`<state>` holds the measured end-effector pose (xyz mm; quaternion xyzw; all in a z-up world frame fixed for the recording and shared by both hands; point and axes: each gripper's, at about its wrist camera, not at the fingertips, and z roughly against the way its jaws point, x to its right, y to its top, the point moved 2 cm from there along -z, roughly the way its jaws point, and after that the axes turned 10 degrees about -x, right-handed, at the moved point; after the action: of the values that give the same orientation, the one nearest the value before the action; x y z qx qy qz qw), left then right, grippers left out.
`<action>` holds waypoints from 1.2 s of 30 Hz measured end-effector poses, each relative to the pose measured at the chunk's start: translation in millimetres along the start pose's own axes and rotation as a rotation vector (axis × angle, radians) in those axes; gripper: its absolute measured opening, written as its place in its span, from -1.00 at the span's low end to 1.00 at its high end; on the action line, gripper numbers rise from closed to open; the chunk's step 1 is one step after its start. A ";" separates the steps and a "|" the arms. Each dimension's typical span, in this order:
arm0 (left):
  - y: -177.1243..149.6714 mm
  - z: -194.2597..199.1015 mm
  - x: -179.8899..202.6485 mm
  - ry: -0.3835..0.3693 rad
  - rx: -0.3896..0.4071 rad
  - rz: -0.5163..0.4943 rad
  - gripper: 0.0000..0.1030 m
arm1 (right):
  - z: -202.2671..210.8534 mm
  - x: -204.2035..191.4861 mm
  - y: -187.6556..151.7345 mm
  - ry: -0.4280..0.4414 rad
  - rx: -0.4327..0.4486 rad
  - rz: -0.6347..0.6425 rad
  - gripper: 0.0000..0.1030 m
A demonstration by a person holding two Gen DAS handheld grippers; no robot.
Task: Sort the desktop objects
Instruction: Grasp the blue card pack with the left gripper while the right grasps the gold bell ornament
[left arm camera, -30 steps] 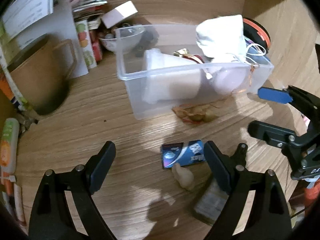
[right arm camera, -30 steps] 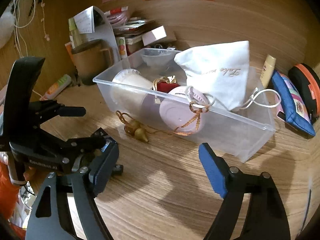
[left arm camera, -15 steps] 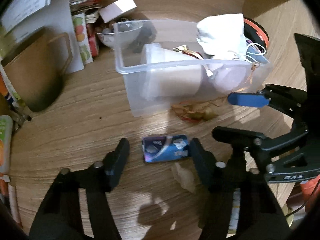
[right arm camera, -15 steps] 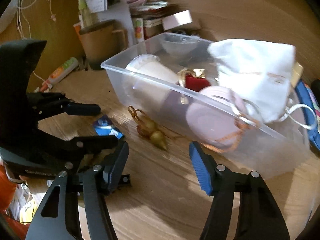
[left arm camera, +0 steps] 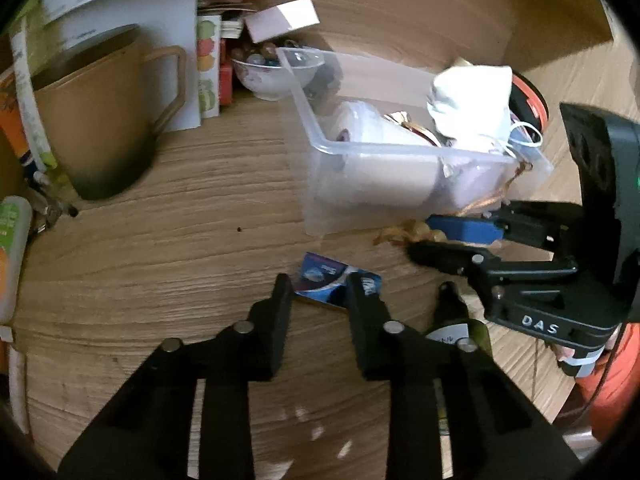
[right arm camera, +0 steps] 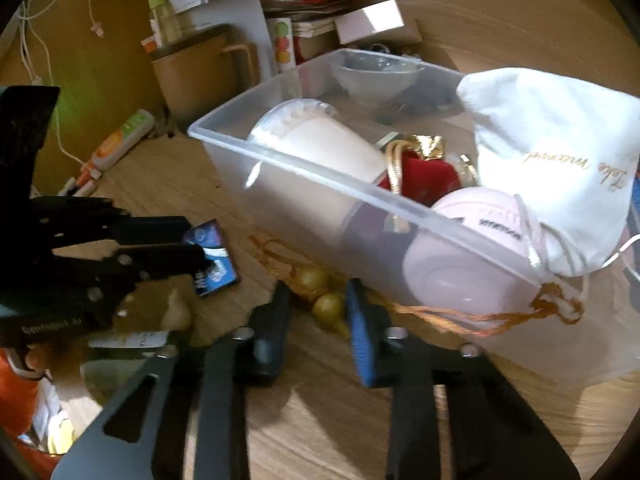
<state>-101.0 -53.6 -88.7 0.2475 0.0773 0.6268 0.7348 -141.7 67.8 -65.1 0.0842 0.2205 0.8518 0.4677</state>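
A small blue packet (left arm camera: 334, 282) lies flat on the wooden desk; it also shows in the right wrist view (right arm camera: 212, 260). My left gripper (left arm camera: 320, 286) straddles its near end, jaws narrowed around it. A gold gourd charm (right arm camera: 324, 300) with a tan cord lies in front of a clear plastic bin (right arm camera: 304, 184). My right gripper (right arm camera: 318, 304) has its jaws narrowed around the charm, fingers on either side. The bin (left arm camera: 320, 148) holds a white cup (right arm camera: 316, 152), a pink round case (right arm camera: 468, 240), a red pouch (right arm camera: 424, 180) and a white drawstring bag (right arm camera: 560, 152).
A brown jug (left arm camera: 96, 120) stands at the back left with cartons and books (left arm camera: 208, 68) and a small bowl (left arm camera: 276, 72). A dark bottle (left arm camera: 460, 328) lies by the left gripper. An orange-green tube (right arm camera: 120, 140) lies at the left.
Both grippers have moved forward and down and narrowed: the left around the blue packet, the right around the gold charm in front of the bin.
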 end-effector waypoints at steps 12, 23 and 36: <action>-0.8 6.9 5.7 -0.029 0.021 -0.027 0.14 | 30.6 5.7 -13.4 0.013 0.087 -0.032 -0.70; 6.6 -14.0 29.3 0.132 -0.031 -0.127 0.14 | 63.6 18.9 -36.8 0.025 0.147 -0.070 -0.70; 8.0 1.7 12.8 0.156 0.025 -0.052 -0.08 | 76.4 32.2 -45.8 0.069 0.202 -0.117 -0.70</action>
<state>-104.7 -41.1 -81.0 0.2050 0.1486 0.6238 0.7394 -97.9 138.6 -20.1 0.0887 0.3257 0.7989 0.4977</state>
